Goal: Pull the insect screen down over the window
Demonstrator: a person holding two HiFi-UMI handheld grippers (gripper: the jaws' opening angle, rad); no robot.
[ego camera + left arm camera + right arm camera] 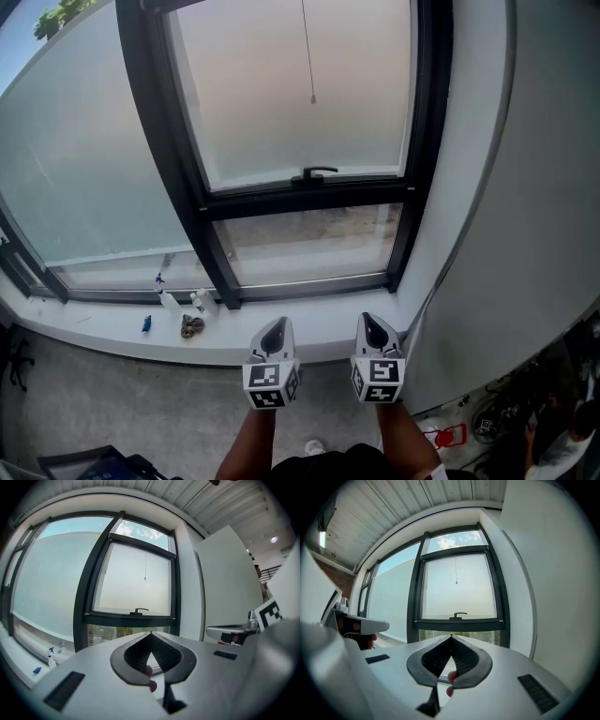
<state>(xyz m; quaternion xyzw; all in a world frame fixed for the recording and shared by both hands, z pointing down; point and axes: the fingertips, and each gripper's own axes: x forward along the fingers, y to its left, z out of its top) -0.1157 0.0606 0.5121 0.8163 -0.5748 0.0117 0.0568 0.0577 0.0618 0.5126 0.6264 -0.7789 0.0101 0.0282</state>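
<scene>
A black-framed window [300, 187] fills the wall ahead, its upper sash frosted white. A thin pull cord [307, 56] with a small end bead hangs down the middle of that sash, and a black handle [314, 173] sits on its lower rail. The same cord [145, 566] [456, 571] shows in both gripper views. My left gripper [277, 325] and right gripper [371, 320] are held side by side below the sill, pointing level at the window. Both are shut with nothing between the jaws, well short of cord and handle.
A white sill [112, 328] runs under the window and carries a spray bottle [167, 298], a small blue item [146, 323] and a brown clump [192, 326]. A white wall [525, 234] stands close on the right. Clutter and a red object [452, 435] lie on the floor at lower right.
</scene>
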